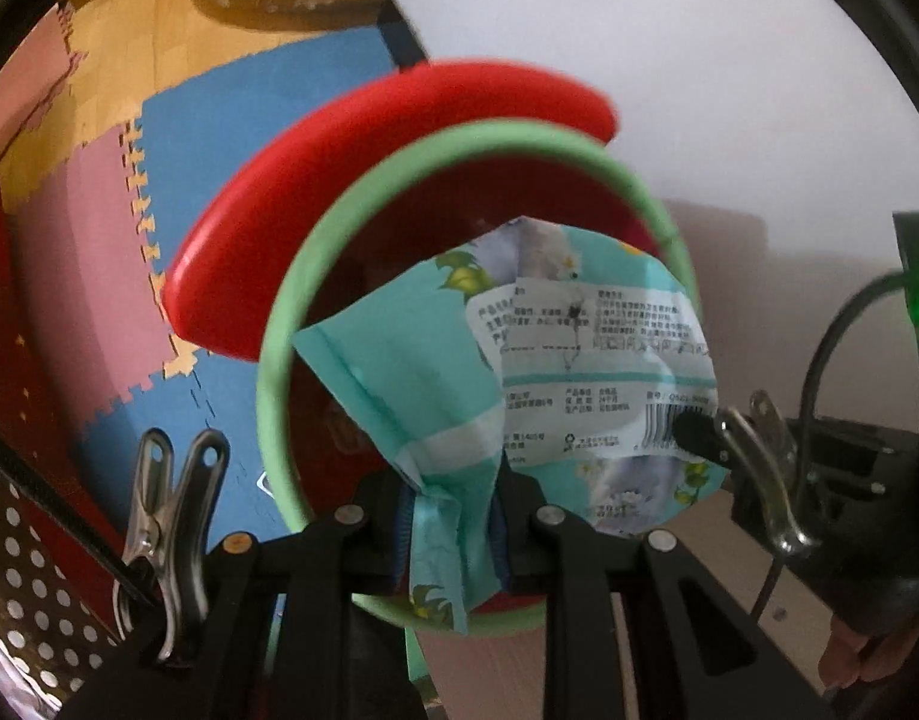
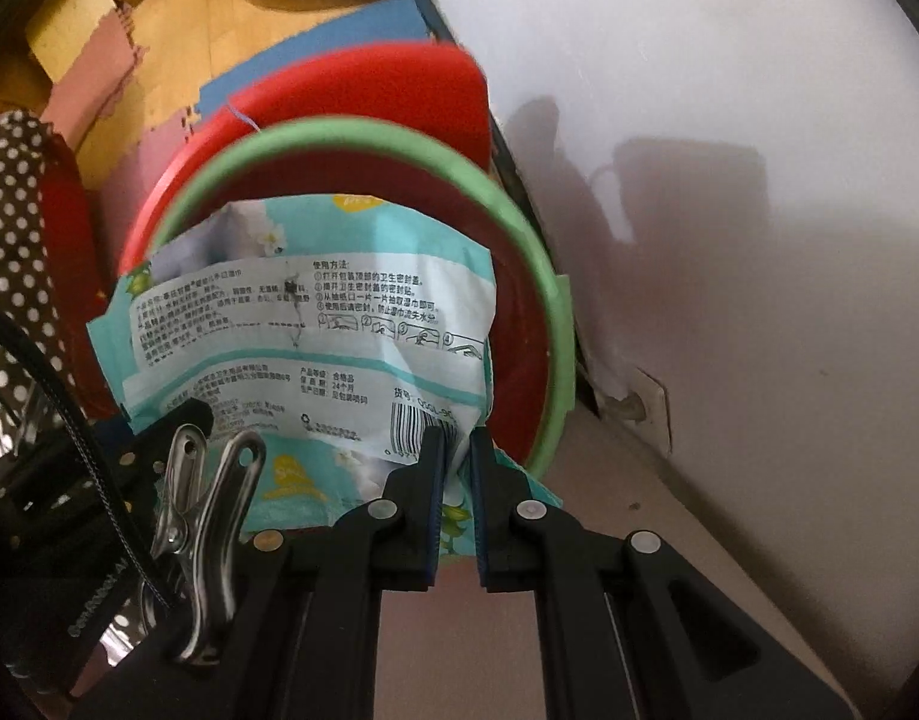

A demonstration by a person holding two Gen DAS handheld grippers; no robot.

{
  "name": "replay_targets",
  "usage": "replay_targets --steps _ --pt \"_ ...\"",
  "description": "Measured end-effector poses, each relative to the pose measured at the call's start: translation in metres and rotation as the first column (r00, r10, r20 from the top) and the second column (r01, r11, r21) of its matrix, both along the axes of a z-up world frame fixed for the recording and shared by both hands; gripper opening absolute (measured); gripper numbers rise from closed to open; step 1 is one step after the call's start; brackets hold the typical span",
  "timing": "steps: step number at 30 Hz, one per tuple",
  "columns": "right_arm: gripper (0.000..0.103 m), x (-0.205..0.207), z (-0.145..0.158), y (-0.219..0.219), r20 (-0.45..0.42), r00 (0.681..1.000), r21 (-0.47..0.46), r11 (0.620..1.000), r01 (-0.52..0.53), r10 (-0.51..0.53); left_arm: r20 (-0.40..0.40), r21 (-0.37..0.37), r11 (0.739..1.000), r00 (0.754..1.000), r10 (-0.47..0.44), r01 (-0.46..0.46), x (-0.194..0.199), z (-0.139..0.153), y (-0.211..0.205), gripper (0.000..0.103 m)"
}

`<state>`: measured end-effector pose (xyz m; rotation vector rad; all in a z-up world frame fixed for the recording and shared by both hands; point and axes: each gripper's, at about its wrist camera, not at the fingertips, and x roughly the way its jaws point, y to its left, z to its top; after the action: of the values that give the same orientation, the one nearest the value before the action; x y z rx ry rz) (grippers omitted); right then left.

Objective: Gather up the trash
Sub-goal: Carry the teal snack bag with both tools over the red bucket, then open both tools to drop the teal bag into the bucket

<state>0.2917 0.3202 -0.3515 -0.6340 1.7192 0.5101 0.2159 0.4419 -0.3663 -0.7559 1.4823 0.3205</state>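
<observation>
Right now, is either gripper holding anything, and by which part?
Both hold the same teal wet-wipe packet over the red bin. The left gripper pinches a gathered corner of its lower edge; the right gripper pinches the lower edge just beside the barcode.

- From the left wrist we look steeply down, close over the red bin (image 1: 267,252)
- From the right wrist likewise; both views share the wet-wipe packet (image 2: 315,336)

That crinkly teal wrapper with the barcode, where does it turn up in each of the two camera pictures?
Left wrist view: the teal wrapper fills the lower centre, one twisted corner pinched in the left gripper.
Right wrist view: the wrapper spreads centre-left, its barcode edge clamped in the right gripper.
Shared landmark: the green-rimmed red bin behind it.
</observation>
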Motion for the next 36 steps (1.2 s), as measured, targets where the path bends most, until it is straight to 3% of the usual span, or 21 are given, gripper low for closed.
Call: replay_targets --steps 8,14,19,23,26,33,36 --pt "0.011 -0.005 -0.041 0.013 -0.014 0.997 -0.029 0.997 -0.074 0.074 -0.033 0.005 1.0 0.999 0.0 0.0 -0.001 -0.034 -0.003 0.022" --pt "0.013 -0.003 -0.057 0.019 -0.012 0.995 -0.038 0.994 -0.099 0.098 -0.039 0.108 0.99 0.996 -0.082 0.085 0.017 -0.036 -0.016 0.023" --pt "0.013 0.003 -0.065 0.023 0.0 0.995 -0.037 0.995 -0.098 0.098 -0.041 0.129 0.985 0.994 -0.106 0.11 0.028 -0.038 -0.02 0.024" --pt "0.013 0.003 -0.074 0.025 -0.009 0.996 -0.023 0.996 -0.086 0.086 -0.089 0.163 0.973 0.984 -0.154 0.166 0.035 -0.041 -0.034 0.034" --pt "0.014 0.003 -0.074 0.031 0.032 0.992 0.012 0.992 -0.125 0.124 -0.13 0.212 0.949 0.969 -0.208 0.232 0.042 -0.042 -0.047 0.035" --pt "0.016 0.005 -0.07 0.027 0.014 0.997 0.032 0.996 -0.078 0.078 -0.12 0.156 0.976 0.984 -0.135 0.153 0.038 -0.034 -0.039 0.047" --pt "0.021 0.016 -0.067 0.025 -0.01 0.998 0.056 0.997 -0.055 0.055 -0.126 0.167 0.977 0.986 -0.113 0.134 0.035 -0.023 -0.038 0.049"
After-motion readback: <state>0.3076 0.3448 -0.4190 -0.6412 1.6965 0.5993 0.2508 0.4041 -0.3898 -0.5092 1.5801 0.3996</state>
